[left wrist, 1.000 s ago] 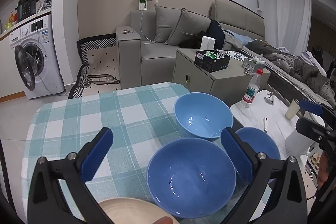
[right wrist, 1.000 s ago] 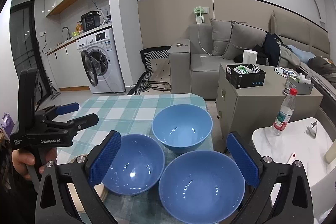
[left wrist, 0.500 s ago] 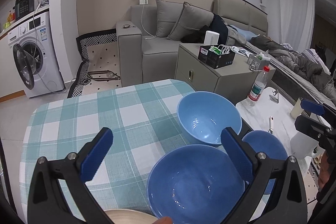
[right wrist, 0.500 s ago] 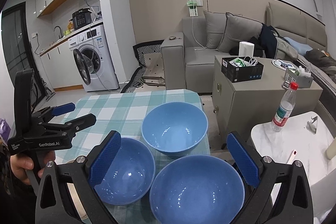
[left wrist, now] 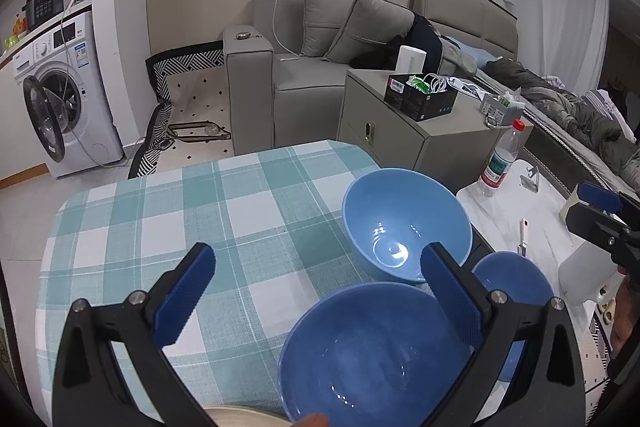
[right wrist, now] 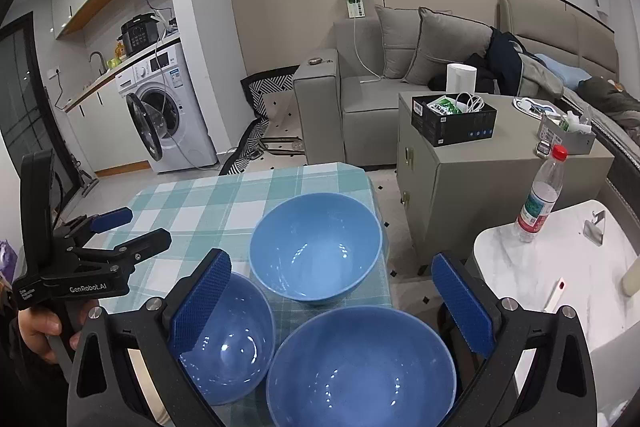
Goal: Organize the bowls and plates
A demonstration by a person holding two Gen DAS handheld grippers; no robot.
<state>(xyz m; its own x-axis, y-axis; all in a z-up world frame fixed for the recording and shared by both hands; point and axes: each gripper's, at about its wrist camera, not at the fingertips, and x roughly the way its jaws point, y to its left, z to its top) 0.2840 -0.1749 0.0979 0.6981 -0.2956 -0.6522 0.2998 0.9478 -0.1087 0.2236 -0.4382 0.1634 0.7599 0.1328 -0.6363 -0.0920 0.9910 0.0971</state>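
Three blue bowls stand close together at the right end of a table with a teal checked cloth [left wrist: 160, 219]. In the left wrist view they are the far bowl [left wrist: 406, 223], the near bowl [left wrist: 372, 351] and a partly hidden right bowl [left wrist: 516, 279]. A beige plate's rim [left wrist: 240, 419] peeks in at the bottom edge. My left gripper [left wrist: 316, 293] is open above the cloth, just short of the near bowl. My right gripper [right wrist: 332, 301] is open over the gap between the far bowl [right wrist: 316, 247], left bowl [right wrist: 228, 339] and near bowl [right wrist: 360, 367]. Neither holds anything.
The table's right edge falls off just past the bowls. Beyond it stands a white marble side table [right wrist: 540, 267] with a water bottle [right wrist: 540, 199], and a grey cabinet [right wrist: 500, 167]. A hand [right wrist: 40, 331] holds the left gripper's handle at left.
Both views have shifted slightly, so the bowls sit a little lower in each frame and the plate has nearly left the left view. The bowls have not moved. Both grippers stay open.
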